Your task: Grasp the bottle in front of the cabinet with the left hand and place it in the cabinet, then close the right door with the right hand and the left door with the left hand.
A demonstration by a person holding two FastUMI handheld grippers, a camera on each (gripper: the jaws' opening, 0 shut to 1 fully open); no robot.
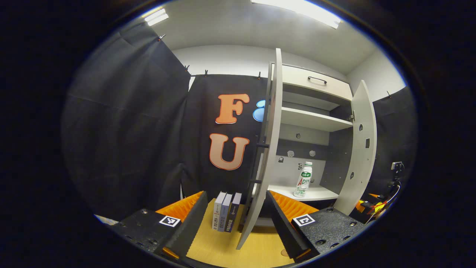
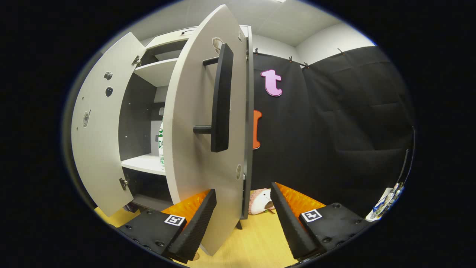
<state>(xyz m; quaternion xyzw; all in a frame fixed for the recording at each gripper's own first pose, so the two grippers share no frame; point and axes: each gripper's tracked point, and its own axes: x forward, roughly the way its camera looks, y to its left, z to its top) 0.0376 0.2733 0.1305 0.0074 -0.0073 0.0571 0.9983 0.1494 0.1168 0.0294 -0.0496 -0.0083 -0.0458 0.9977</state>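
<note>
in the left gripper view we see our left gripper (image 1: 237, 223) with its jaws spread wide and nothing between them, held above the wooden tabletop (image 1: 223, 249). the edge of the cabinet's left door (image 1: 266, 149) stands right ahead of the gap, wide open and seen nearly edge-on. just left of it three books (image 1: 226, 211) stand upright on the table. past the door, the bottle (image 1: 304, 179) stands upright on the cabinet's lower shelf (image 1: 316, 192), toward the front of it, with an upper shelf (image 1: 312, 120) above. the right door (image 1: 360, 149) is swung open on the far side.

in the right gripper view our right gripper (image 2: 243, 219) is likewise released, fingers parted and gripping nothing. the right door (image 2: 206, 130) stands between them, its lower edge close to the left finger (image 2: 195, 223), though we cannot tell if they touch. its long dark handle (image 2: 221, 100) faces us. behind that door a sliver of the bottle (image 2: 161, 145) shows on the shelf. a plush toy (image 2: 261, 201) lies on the table beyond the fingers.
</note>
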